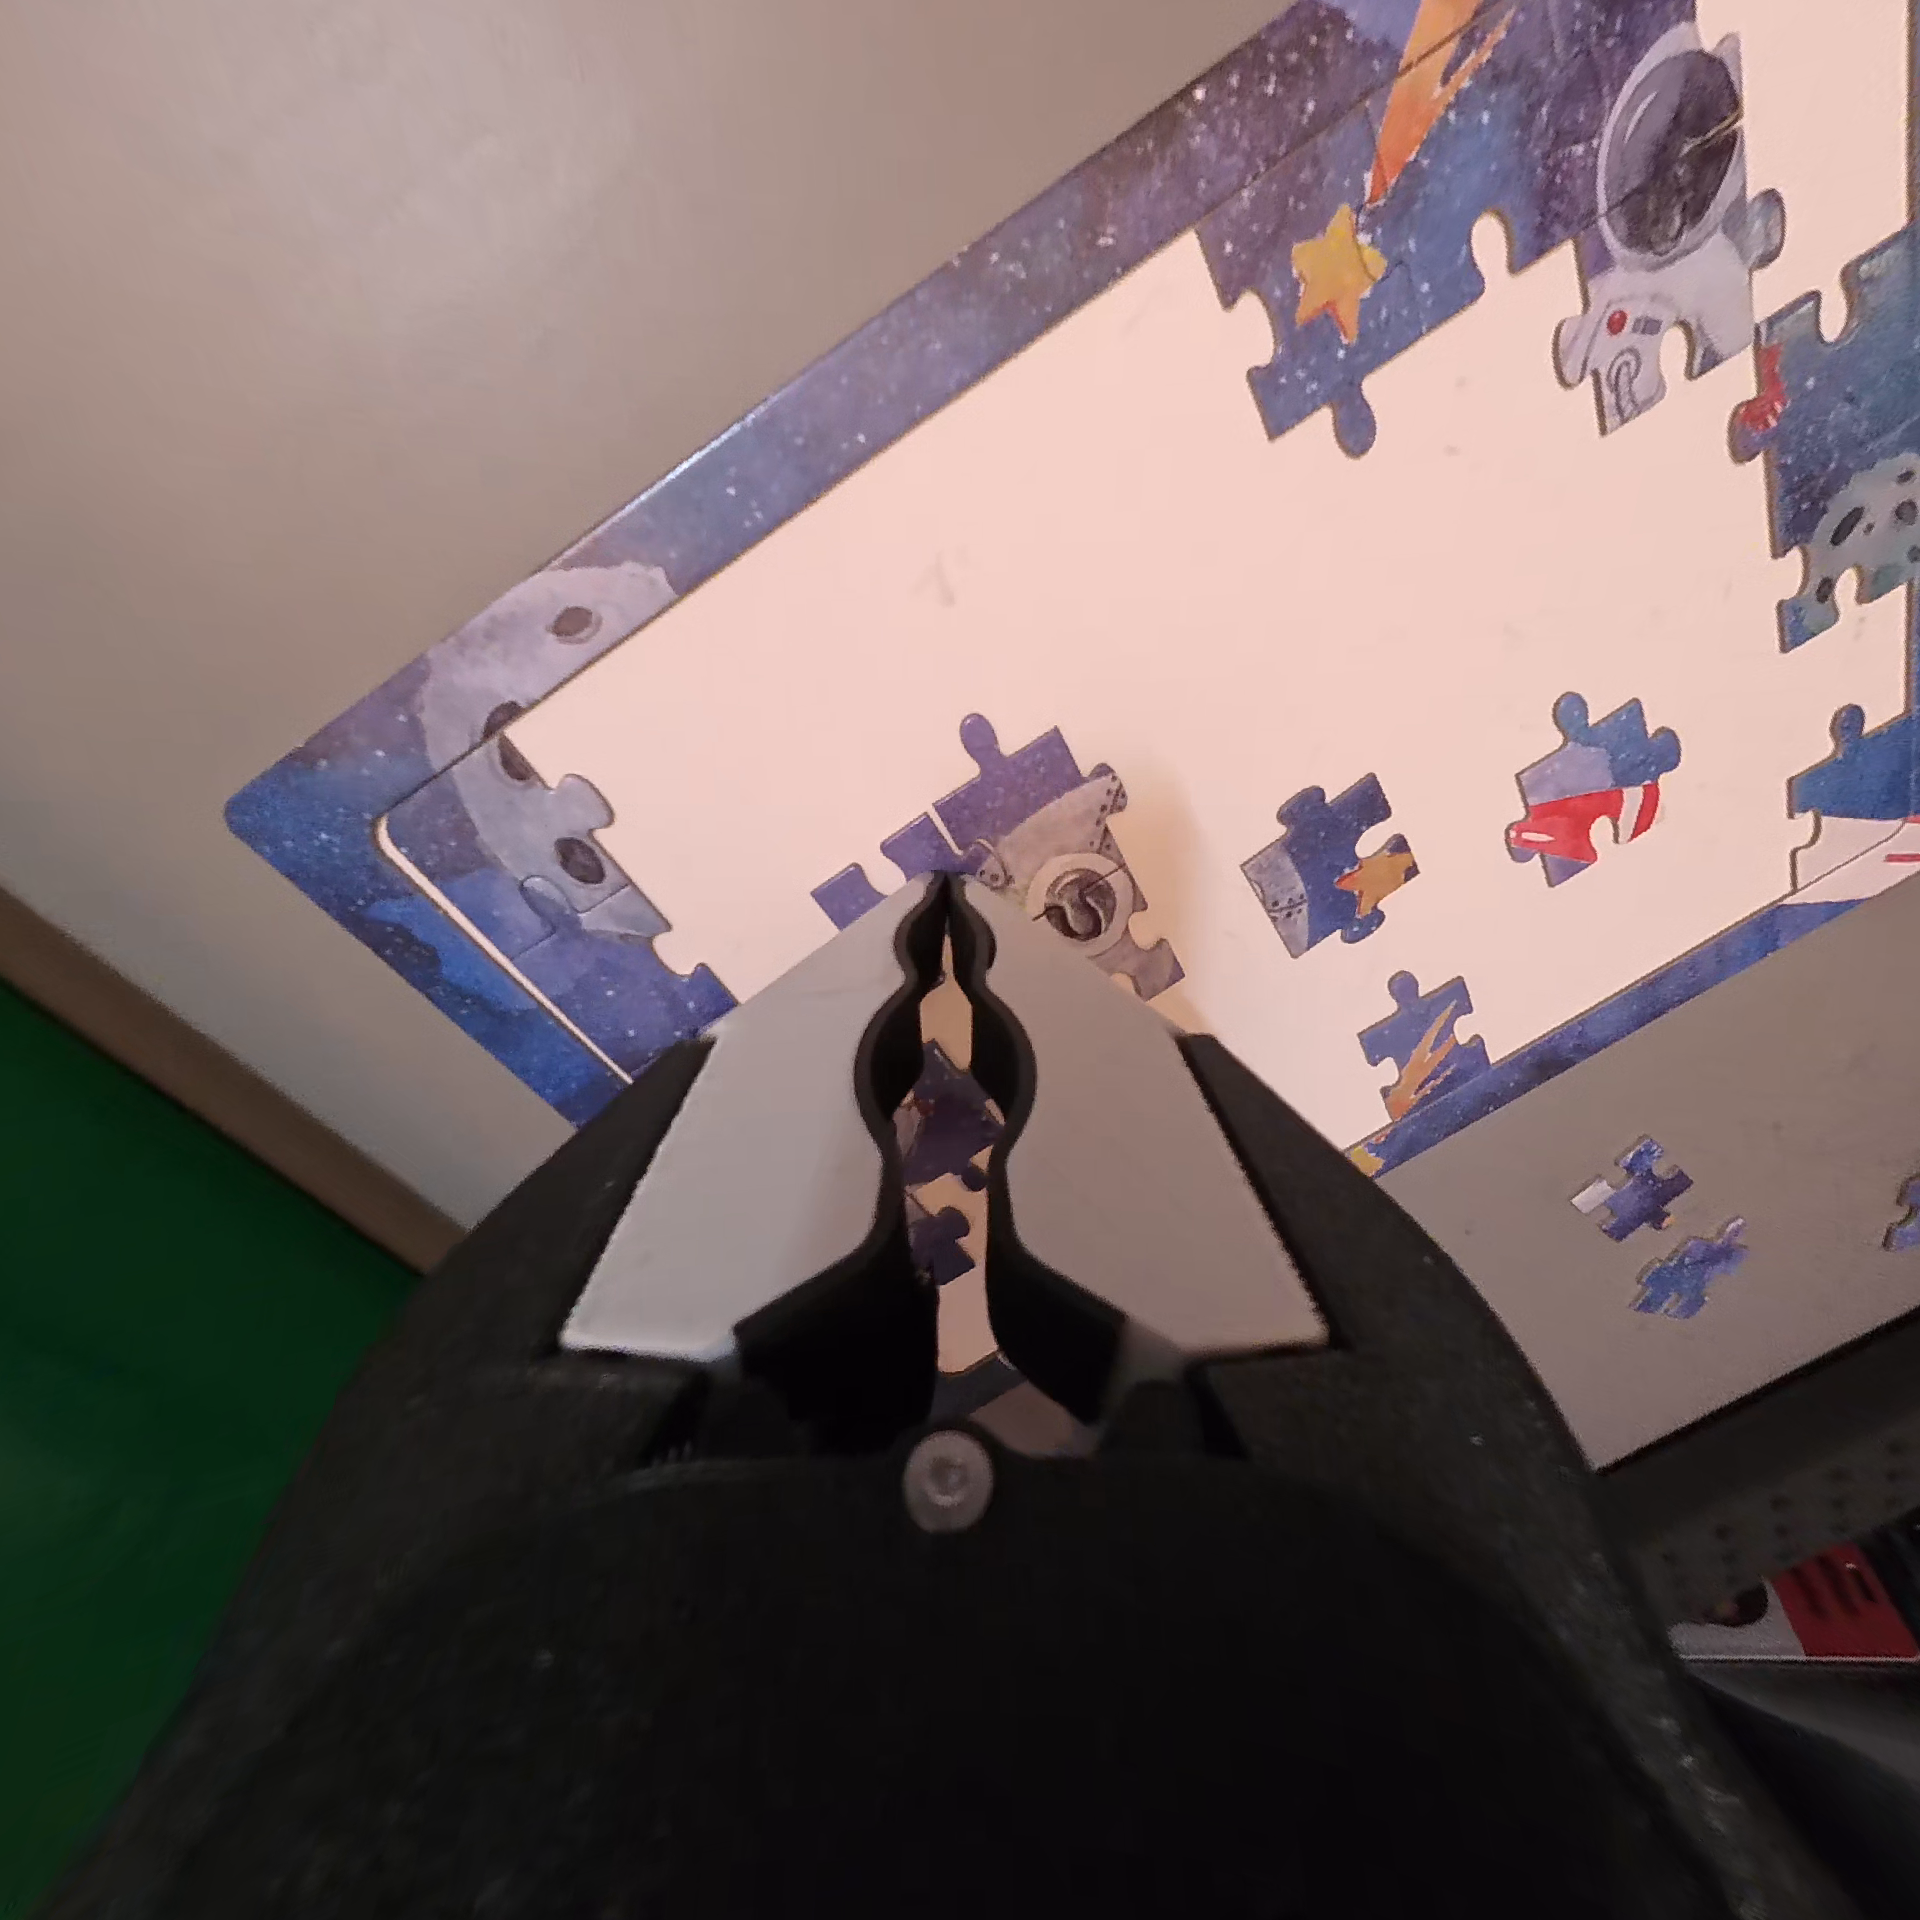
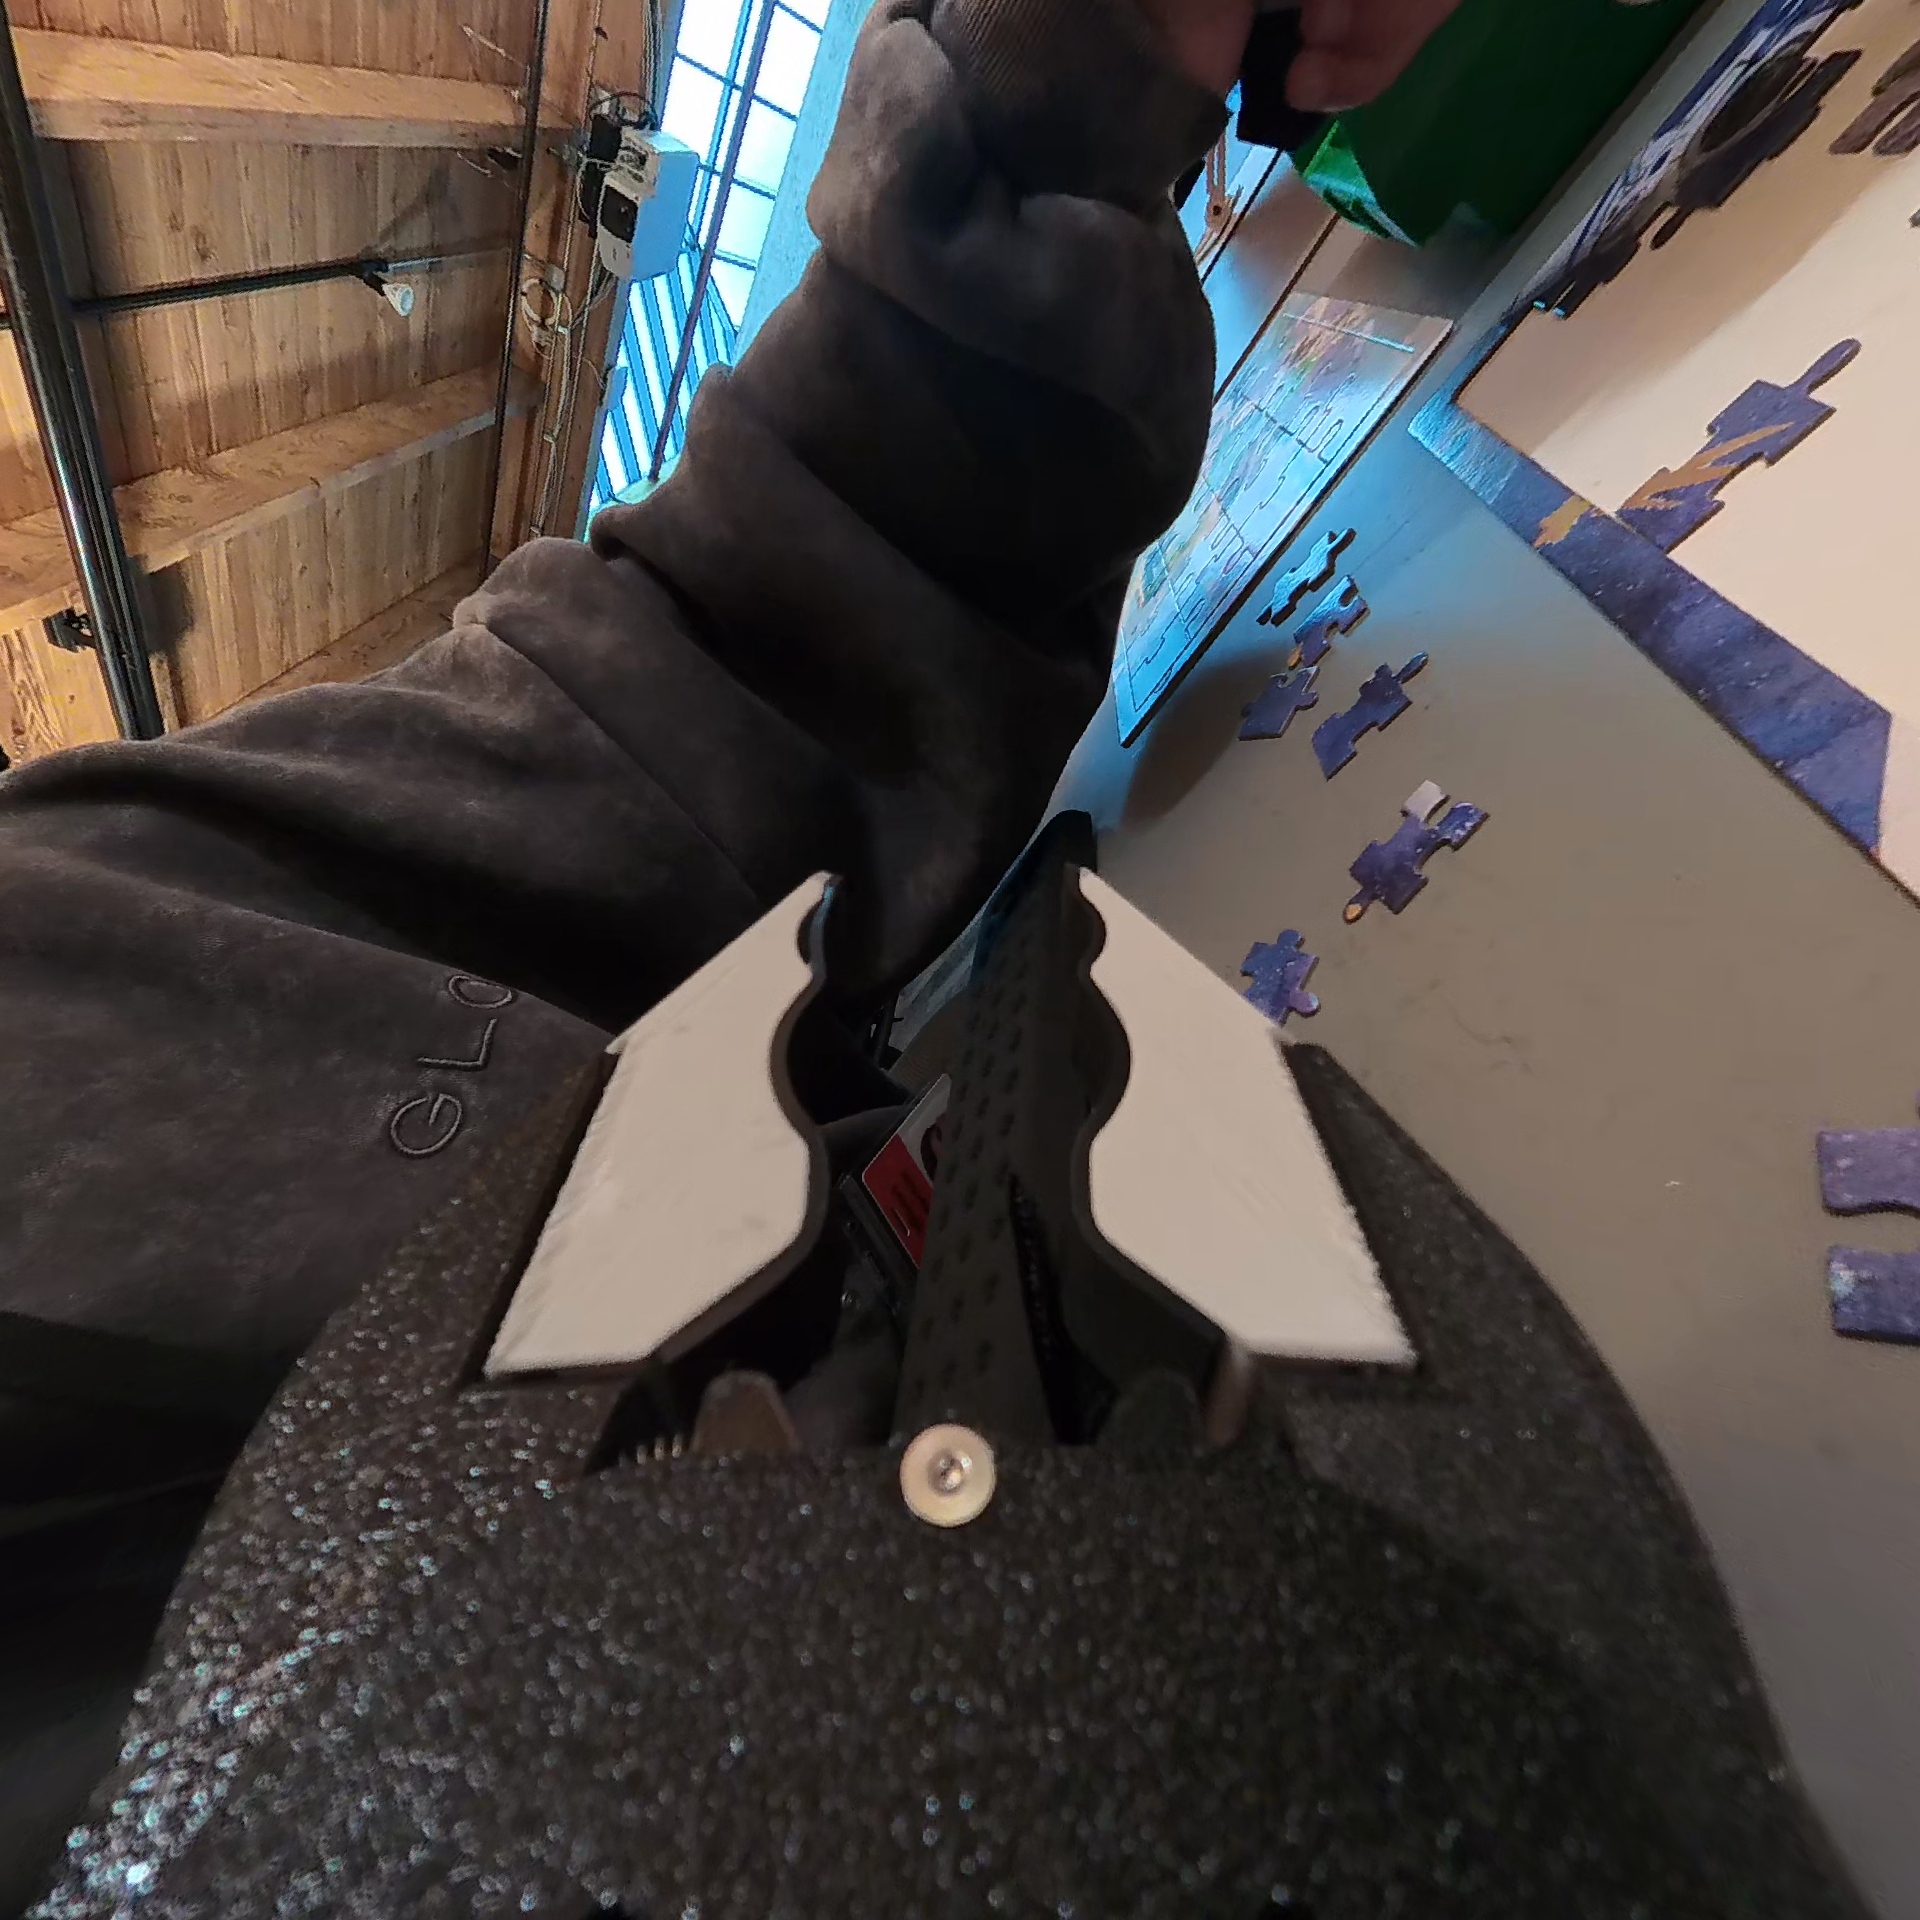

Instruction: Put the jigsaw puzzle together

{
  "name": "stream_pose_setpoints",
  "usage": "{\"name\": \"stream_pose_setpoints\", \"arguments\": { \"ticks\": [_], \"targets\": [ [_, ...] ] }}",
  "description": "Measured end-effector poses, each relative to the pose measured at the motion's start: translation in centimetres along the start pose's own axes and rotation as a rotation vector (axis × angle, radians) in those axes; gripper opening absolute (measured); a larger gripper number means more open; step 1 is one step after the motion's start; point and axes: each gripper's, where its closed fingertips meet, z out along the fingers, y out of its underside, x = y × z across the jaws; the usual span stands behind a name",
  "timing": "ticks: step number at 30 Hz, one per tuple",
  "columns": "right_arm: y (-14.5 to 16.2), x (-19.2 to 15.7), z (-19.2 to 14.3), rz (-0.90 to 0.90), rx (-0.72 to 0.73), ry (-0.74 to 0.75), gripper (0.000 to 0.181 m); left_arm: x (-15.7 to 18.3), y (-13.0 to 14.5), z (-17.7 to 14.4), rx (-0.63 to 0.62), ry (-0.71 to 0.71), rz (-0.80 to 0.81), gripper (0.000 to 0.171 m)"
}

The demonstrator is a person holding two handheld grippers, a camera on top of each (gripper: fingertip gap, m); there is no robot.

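Observation:
The puzzle tray [image 1: 831, 416] has a starry blue frame and a pale base, and lies on a beige table. Fitted pieces sit in its near-left corner [image 1: 540, 862], and a star-and-comet group [image 1: 1340, 270] joins an astronaut [image 1: 1662, 208] at the far side. My left gripper [image 1: 945, 883] is shut. Its tips rest at a dark blue piece [image 1: 909, 844] lying flat beside two grey satellite pieces [image 1: 1060, 842]. I cannot tell whether it pinches that piece. My right gripper [image 2: 951, 878] is open and empty, off the table edge, pointing at a person's dark sleeve [image 2: 883, 520].
Loose pieces lie in the tray [image 1: 1330, 862] [image 1: 1590, 800] [image 1: 1423, 1039] and on the table beside it [image 1: 1642, 1195] [image 2: 1413, 852] [image 2: 1283, 977] [image 2: 1870, 1174]. A second, finished puzzle board [image 2: 1268, 488] lies farther along. A black perforated strip [image 2: 997, 1091] runs between my right fingers. Green floor [image 1: 156, 1247] lies past the table edge. Left tips to right tips: about 30 centimeters.

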Motion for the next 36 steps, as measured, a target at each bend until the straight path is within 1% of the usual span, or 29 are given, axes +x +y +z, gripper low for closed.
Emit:
{"name": "stream_pose_setpoints", "arguments": {
  "ticks": [8,15,21,23,28,32,34,36],
  "targets": [
    [0.1,0.1,0.0,0.002,-0.004,0.002,0.044,0.5,-0.1,-0.3,0.019,0.013,-0.007,0.0],
    [0.2,0.1,0.1,0.001,-0.012,0.004,0.043,0.5,-0.4,0.0,0.031,0.023,-0.017,0.0],
    [0.2,0.1,0.1,0.004,-0.01,0.001,0.043,0.5,-0.9,-1.0,0.071,0.022,-0.008,0.0],
    [0.2,0.1,0.2,0.003,-0.012,0.002,0.043,0.6,-0.5,-1.1,0.059,0.033,-0.009,0.0],
    [0.3,0.4,0.2,0.01,-0.015,0.006,0.043,0.4,-0.3,0.0,0.056,0.025,0.003,0.0],
    [0.4,0.8,0.2,0.014,-0.022,0.019,0.042,0.5,-0.4,0.0,0.075,0.024,0.009,0.0],
    [0.4,0.9,0.1,0.015,-0.02,0.021,0.042,0.3,-0.4,-0.4,0.075,0.003,0.023,0.0],
    [0.3,0.9,0.0,0.016,-0.015,0.021,0.042,0.5,-0.7,-1.1,0.114,0.012,0.02,0.0]
  ]
}}
